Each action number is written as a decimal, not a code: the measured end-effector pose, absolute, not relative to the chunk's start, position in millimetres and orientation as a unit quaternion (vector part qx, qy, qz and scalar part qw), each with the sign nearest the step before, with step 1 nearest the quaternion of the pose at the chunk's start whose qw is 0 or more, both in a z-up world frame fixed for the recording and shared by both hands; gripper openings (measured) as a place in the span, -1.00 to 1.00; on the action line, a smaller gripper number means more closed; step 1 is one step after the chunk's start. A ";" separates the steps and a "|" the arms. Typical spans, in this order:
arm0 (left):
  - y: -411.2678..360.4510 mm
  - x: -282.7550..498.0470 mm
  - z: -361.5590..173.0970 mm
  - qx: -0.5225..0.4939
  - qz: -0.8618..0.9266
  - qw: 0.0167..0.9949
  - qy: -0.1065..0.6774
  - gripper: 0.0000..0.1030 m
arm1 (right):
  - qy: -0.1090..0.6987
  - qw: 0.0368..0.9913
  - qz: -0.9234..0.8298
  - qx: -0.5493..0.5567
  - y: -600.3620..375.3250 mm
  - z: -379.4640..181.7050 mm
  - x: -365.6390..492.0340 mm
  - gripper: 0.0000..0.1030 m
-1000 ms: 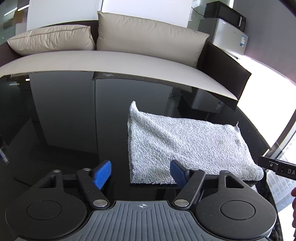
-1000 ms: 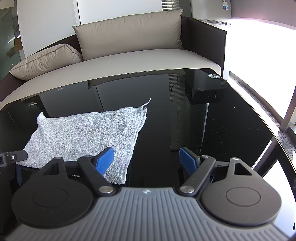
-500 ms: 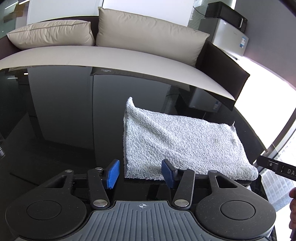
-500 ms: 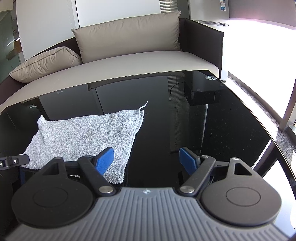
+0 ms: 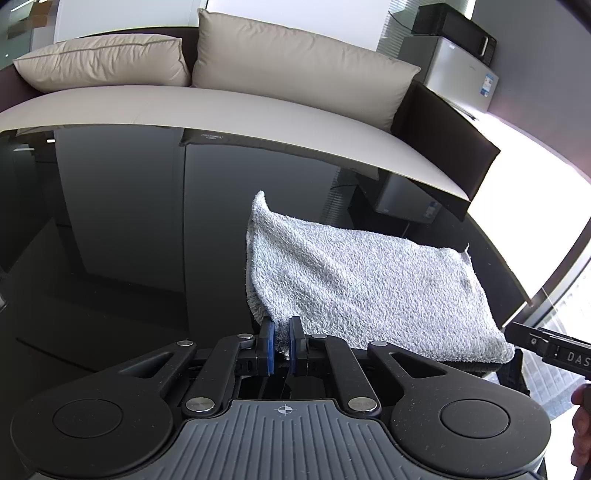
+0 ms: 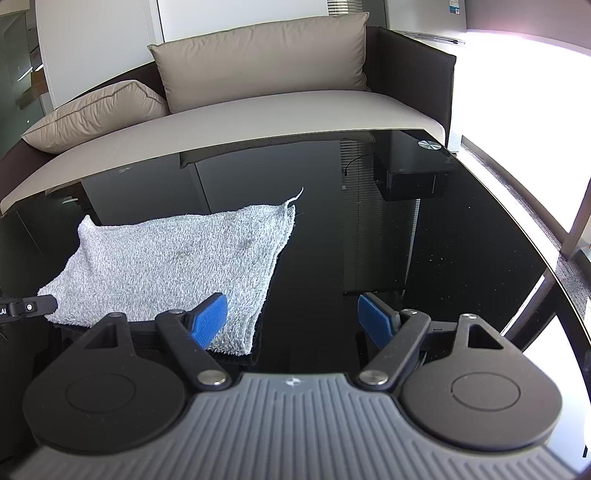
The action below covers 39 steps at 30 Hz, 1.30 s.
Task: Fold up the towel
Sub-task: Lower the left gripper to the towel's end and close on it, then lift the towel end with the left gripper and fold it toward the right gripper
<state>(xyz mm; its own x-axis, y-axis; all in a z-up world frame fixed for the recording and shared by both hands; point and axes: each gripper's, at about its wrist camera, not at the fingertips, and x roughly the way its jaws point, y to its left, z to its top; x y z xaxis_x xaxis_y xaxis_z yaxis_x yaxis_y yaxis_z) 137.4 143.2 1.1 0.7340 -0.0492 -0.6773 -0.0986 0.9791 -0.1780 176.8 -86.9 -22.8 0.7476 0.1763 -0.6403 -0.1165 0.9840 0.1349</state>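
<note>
Pinching the towel's point(image 5: 369, 291) near left corner, the left claw point(image 5: 281, 341) has just been closing, and its two blue pads point(image 5: 266, 341) now stand narrow with a fold of grey terry cloth caught between them. That corner is lifted slightly off the glossy black counter point(image 5: 122, 258), while the rest of the towel lies on the glass, already doubled over, with a thicker rolled edge along its near side. Its far left corner stands up in a small peak, and a loose thread sticks out from its far right corner point(image 6: 297, 194).

The right claw point(image 6: 293, 319) is wide, with nothing between its pads. Its left pad point(image 6: 210, 321) hovers over the towel's near right corner; whether it touches the cloth cannot be told. Its right pad point(image 6: 375, 319) sits over bare counter, well clear of the towel. In the left wrist view, the tip of the right claw shows just beside the towel's near right edge, with part of a hand point(image 5: 581, 432) behind it.

Beyond the towel, past the counter's far edge, stands a sofa point(image 6: 295, 110) with a pale seat, dark arms and two beige cushions point(image 5: 295, 62). Farther right of the towel, behind the sofa's arm, a dark microwave point(image 5: 458, 27) sits on a silver appliance.
</note>
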 end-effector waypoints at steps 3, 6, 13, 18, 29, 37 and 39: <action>143.1 136.5 2.6 -0.103 0.014 0.926 0.362 -0.87 | 0.349 0.933 0.077 0.028 -82.8 -24.6 176.2 0.56; 142.0 136.2 4.6 -0.102 0.012 0.928 0.358 -0.87 | 0.356 0.931 0.077 0.016 -80.2 -27.0 176.8 0.56; 137.6 134.8 12.1 -0.103 0.003 0.935 0.340 -0.87 | 0.363 0.929 0.074 0.001 -77.4 -30.9 177.9 0.56; 131.9 134.6 19.3 -0.101 -0.002 0.940 0.326 -0.87 | 0.365 0.928 0.075 0.002 -77.5 -31.5 178.4 0.56; 115.9 144.6 35.2 -0.104 -0.019 0.948 0.301 -0.88 | 0.368 0.927 0.074 0.010 -79.6 -30.6 180.5 0.56; 91.3 154.9 46.5 -0.094 -0.045 0.954 0.279 -0.88 | 0.368 0.927 0.075 0.015 -83.3 -30.6 183.0 0.56; 82.9 158.5 48.8 -0.092 -0.055 0.955 0.276 -0.88 | 0.368 0.927 0.075 0.012 -82.9 -30.9 183.2 0.56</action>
<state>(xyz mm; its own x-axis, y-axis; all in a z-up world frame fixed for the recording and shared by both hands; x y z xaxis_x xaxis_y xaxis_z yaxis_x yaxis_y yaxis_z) 158.5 82.9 48.8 0.8414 -0.1565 -0.5172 0.0546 0.9769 -0.2066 183.2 -82.9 -30.9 0.7185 0.1485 -0.6795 -0.1309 0.9884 0.0777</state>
